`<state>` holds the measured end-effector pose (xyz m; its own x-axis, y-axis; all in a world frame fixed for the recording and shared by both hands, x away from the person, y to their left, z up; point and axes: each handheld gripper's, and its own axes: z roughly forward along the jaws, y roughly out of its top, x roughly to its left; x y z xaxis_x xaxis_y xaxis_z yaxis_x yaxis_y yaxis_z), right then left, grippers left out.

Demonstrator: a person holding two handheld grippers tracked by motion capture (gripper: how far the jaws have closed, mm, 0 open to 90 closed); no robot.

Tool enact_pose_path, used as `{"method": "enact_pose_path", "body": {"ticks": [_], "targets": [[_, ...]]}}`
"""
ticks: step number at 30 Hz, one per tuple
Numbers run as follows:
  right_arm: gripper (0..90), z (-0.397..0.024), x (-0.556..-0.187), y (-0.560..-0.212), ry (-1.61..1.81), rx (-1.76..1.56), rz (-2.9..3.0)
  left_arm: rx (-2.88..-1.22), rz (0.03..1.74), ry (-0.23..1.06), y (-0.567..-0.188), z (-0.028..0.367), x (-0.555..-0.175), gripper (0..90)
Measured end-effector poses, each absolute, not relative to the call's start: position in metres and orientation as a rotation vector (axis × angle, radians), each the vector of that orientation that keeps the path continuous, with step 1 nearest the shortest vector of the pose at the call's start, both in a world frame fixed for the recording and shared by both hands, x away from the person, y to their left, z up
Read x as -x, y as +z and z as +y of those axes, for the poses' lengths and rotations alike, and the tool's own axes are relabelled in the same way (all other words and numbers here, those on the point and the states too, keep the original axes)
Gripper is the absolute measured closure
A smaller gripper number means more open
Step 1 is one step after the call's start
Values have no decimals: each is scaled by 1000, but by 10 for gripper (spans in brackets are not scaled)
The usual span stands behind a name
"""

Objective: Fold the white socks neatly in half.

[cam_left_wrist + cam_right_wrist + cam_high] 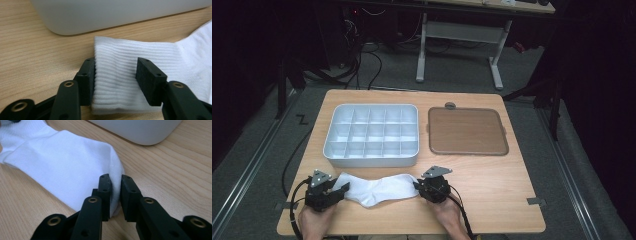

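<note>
The white sock [379, 190] lies limp on the near bench [492, 175], soft, light and prone to sag, so each end wants a hold: the right tongs [115, 188] pinch its toe, while the left tongs [115, 73] straddle the ribbed cuff, still apart.

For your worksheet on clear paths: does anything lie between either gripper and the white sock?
Nothing visible does. The right gripper pinches the white sock at its toe end, and the left gripper straddles its ribbed cuff, fingers not yet pressing.
</note>
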<state>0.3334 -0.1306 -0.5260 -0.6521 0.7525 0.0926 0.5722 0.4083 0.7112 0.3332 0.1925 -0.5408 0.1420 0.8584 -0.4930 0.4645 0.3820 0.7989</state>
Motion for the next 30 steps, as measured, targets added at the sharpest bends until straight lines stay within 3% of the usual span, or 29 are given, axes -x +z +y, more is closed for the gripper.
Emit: {"method": "enact_pose_path", "body": {"ticks": [7,30], "targets": [[848,-133,-332,-526,1055,-1148,2420,-1267,1493,418,-540,189,-334,541],[856,-171,-326,-522,1046,-1200,2342,-1293,1452,375,-537,153,-338,653]]}}
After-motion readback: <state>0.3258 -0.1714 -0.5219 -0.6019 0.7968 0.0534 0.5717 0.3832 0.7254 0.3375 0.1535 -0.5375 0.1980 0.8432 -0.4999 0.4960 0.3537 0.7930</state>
